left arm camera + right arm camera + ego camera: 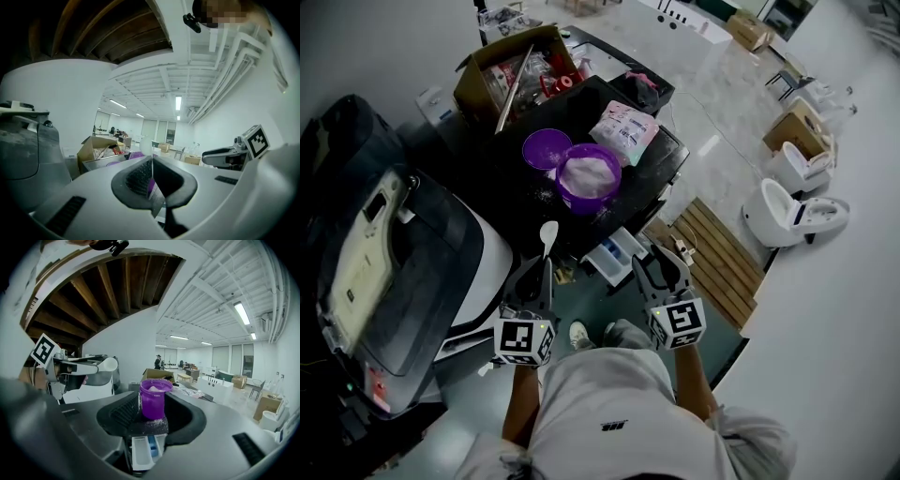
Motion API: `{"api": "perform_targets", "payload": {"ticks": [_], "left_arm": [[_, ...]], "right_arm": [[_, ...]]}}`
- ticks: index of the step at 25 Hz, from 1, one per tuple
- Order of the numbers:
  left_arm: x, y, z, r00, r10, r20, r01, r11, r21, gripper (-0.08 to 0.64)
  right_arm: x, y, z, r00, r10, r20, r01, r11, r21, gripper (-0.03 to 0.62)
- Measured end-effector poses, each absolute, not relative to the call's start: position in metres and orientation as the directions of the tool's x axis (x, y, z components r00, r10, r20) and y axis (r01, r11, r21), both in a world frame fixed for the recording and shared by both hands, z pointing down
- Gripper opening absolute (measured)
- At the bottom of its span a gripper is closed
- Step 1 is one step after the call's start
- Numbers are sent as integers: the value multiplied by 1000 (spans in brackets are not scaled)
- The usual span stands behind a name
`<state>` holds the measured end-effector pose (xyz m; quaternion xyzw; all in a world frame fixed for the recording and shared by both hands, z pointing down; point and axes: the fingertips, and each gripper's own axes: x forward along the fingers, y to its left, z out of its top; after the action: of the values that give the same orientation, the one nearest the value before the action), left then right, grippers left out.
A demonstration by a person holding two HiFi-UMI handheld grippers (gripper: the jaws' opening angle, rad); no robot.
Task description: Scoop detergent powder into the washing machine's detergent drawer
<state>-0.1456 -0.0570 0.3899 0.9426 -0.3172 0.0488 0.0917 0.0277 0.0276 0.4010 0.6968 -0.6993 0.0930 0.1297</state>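
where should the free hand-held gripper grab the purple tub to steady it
Probably the side wall of the tub, just below the rim, coming in level from the near side with the right hand-held gripper. The tub stands upright, open and full of powder, so a grip from above would dip into it and block the spoon.
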Motion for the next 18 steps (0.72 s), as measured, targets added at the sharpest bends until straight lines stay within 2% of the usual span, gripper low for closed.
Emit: {"api": "perform_targets", "payload": {"ticks": [8, 18], "left_arm": [[-121, -84, 393, 803, -577, 151, -595, -791, 141, 17], [-86, -117, 397, 751, -618, 231, -653, -747, 125, 17]], "right_arm": [[43, -1, 406, -8, -946, 323, -999, 23, 43, 160], [78, -47, 416, -103, -935, 340, -994, 111, 4, 160]]}}
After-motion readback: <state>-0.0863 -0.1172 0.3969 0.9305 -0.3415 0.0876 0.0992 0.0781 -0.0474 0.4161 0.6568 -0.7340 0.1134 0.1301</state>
